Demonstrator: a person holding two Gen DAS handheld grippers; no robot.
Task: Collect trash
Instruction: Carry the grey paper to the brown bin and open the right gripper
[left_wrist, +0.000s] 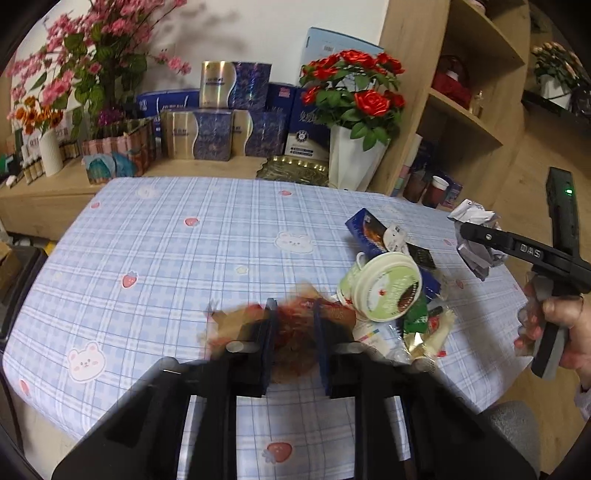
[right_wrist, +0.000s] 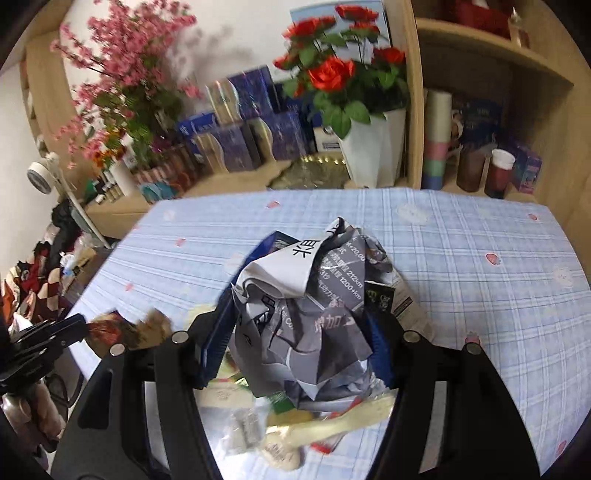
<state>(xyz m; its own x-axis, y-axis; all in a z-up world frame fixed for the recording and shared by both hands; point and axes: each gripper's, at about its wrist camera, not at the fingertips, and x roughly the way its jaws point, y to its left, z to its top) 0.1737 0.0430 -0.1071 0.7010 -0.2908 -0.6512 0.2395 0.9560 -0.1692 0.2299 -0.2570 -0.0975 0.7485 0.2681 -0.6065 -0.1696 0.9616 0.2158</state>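
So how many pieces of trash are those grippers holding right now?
2. A red-brown wrapper in the left hand-held gripper; a crumpled paper ball in the right hand-held gripper. More trash lies on the table.

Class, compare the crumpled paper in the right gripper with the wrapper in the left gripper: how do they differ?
The crumpled paper is grey and white with printed text; the wrapper is red and brown, too blurred to read. The paper is a bulky ball holding the right gripper's jaws wide apart; the wrapper is thinner, with the left gripper's jaws close together on it. Both are trash held above the checked tablecloth.
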